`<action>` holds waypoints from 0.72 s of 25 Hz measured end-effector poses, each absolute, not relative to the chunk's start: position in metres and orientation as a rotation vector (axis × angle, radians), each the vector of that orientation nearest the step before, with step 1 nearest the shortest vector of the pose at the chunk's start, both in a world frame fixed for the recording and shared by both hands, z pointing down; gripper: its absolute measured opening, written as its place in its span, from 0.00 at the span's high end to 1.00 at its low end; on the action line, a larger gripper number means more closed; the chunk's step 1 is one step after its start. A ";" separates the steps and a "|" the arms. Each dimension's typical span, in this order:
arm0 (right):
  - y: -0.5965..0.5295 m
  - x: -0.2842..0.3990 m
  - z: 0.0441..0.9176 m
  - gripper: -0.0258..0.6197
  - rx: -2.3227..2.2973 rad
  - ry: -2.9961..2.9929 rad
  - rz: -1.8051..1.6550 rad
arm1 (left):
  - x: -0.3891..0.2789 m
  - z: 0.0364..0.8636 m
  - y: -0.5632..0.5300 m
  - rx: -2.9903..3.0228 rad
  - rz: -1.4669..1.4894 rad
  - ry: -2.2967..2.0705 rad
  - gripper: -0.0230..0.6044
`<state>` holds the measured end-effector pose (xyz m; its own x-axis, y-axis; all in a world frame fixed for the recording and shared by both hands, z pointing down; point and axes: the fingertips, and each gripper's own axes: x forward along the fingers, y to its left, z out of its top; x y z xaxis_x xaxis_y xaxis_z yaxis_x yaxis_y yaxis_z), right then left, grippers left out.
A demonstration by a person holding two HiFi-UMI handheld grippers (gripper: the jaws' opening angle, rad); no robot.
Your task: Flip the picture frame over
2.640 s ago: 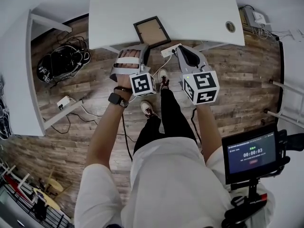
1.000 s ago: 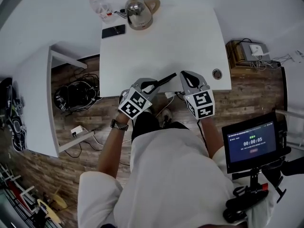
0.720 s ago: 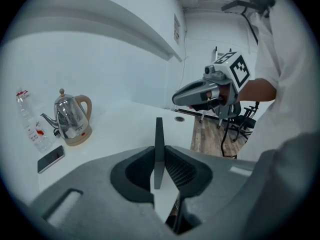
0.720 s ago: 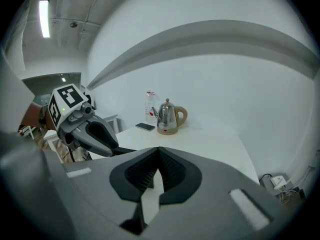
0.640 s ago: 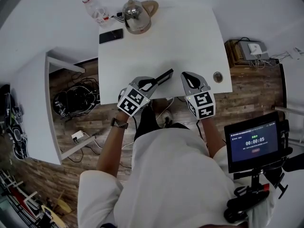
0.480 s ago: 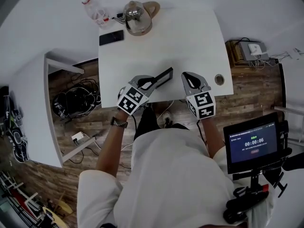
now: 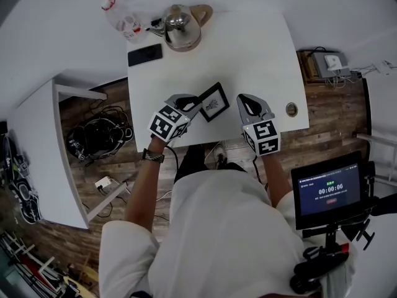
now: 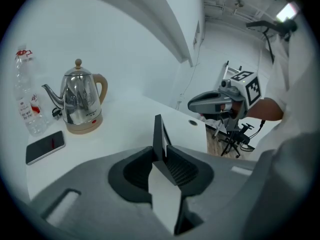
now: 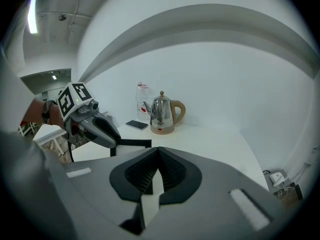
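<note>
Left fingers [image 8: 185, 168], just eased wider, pinching the edge-on picture frame [image 8: 159, 136]; right fingers [image 9: 173, 172] closed, empty.

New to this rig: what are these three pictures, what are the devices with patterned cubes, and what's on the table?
A person holds a two-jaw gripper in each hand; the cubes belong to them. One picture is from a head camera looking down; the others look along each gripper's jaws. On the white table: a steel kettle, a clear plastic bottle, a black phone. The left gripper has the black picture frame between its jaws, which have just been opening; the frame's print side shows from above. The right gripper is shut, empty.
</note>
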<state>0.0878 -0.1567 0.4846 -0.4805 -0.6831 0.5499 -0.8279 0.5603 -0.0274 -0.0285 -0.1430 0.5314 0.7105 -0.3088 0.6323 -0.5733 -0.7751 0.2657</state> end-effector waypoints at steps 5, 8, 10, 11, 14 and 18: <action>-0.168 0.080 0.497 0.96 1.216 -2.283 0.420 | -0.037 0.544 -0.157 2.421 0.740 -0.665 0.81; -0.174 0.076 0.506 0.96 1.209 -2.265 0.435 | -0.041 0.556 -0.162 2.376 0.710 -0.644 0.81; -0.177 0.074 0.511 0.96 1.204 -2.255 0.444 | -0.042 0.566 -0.162 2.356 0.715 -0.633 0.80; -0.179 0.073 0.514 0.96 1.202 -2.250 0.447 | -0.042 0.571 -0.162 2.349 0.726 -0.625 0.80; -0.186 0.071 0.523 0.96 1.198 -2.235 0.457 | -0.042 0.589 -0.159 2.330 0.766 -0.597 0.79; -0.192 0.072 0.529 0.96 1.201 -2.218 0.465 | -0.041 0.608 -0.154 2.297 0.816 -0.582 0.79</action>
<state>0.0716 -0.1920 0.5290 -0.4351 -0.6454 0.6278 -0.8431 0.5368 -0.0325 -0.0406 -0.1535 0.6084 0.7111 -0.1911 0.6766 -0.5778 -0.7072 0.4076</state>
